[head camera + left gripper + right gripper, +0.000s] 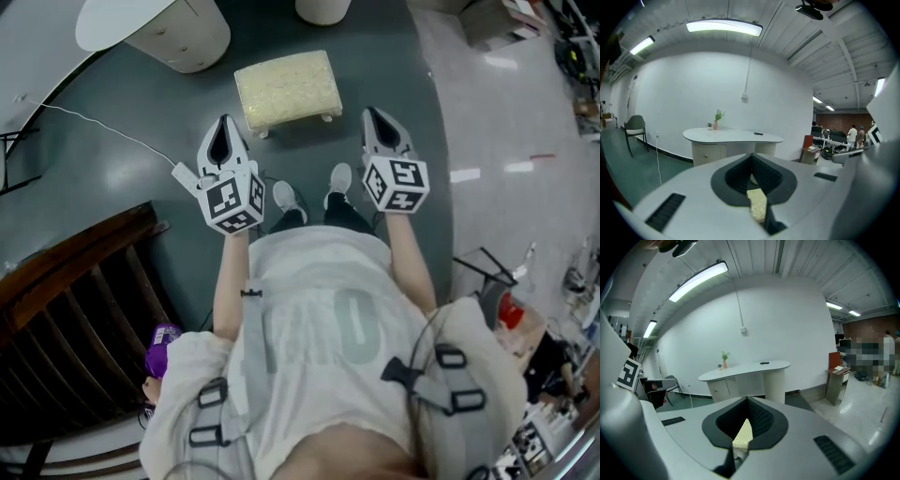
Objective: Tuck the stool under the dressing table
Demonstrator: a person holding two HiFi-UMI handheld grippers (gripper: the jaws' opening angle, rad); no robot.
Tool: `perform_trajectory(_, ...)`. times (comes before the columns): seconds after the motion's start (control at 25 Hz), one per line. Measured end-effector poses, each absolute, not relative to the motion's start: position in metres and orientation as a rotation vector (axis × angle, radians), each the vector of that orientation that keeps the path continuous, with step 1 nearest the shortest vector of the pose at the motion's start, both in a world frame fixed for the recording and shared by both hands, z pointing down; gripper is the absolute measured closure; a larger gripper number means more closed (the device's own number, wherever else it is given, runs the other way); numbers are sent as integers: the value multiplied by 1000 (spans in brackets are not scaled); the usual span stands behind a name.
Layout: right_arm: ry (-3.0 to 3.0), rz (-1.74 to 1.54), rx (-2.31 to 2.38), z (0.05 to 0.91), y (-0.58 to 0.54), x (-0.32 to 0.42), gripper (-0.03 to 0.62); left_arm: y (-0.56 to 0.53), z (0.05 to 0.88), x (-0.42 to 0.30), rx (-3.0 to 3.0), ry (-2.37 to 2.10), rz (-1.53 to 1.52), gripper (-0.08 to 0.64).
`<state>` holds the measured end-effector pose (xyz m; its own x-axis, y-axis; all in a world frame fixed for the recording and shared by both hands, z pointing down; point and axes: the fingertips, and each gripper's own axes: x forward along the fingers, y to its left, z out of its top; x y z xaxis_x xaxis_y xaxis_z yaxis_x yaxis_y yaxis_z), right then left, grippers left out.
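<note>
The stool, low with a cream cushion, stands on the dark floor just ahead of my feet. Beyond it, at the upper left, is the white dressing table with its curved top. My left gripper hovers short of the stool's left corner, and my right gripper is beside its right end. Both are shut with nothing in them. In the left gripper view a strip of the stool shows past the closed jaws, with the dressing table behind. The right gripper view shows the same stool and dressing table.
A dark wooden slatted piece fills the lower left. A white cable runs across the floor to a plug block. A black chair stands by the wall, a small wooden stand is to the right, and people stand far off.
</note>
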<state>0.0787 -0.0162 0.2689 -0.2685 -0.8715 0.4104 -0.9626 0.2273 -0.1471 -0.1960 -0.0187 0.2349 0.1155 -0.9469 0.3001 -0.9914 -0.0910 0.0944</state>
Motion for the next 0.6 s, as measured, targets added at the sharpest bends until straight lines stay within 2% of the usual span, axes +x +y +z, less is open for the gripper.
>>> perform_trajectory(0.16,-2301,548,1699,269,-27,76,589,-22,237,-193,2153,-1896,225,554)
perform_trajectory(0.2,-2326,556,1672,269,-32,74,588,-26,239,-190,2170,-1872,221,528)
perform_trajectory(0.24,-2351,568,1632,272,-37,71,562,-31,244,-188,2189,-1843,223,457)
perform_trajectory(0.28,-2370,583,1585,277,-43,67,492,-36,251,-185,2209,-1818,238,406)
perform_trajectory(0.4,-2371,605,1467,312,-62,57,366,-49,290,-185,2278,-1782,375,357)
perform_trajectory(0.6,-2271,567,1372,413,-97,60,331,-70,418,-201,2221,-1717,553,341)
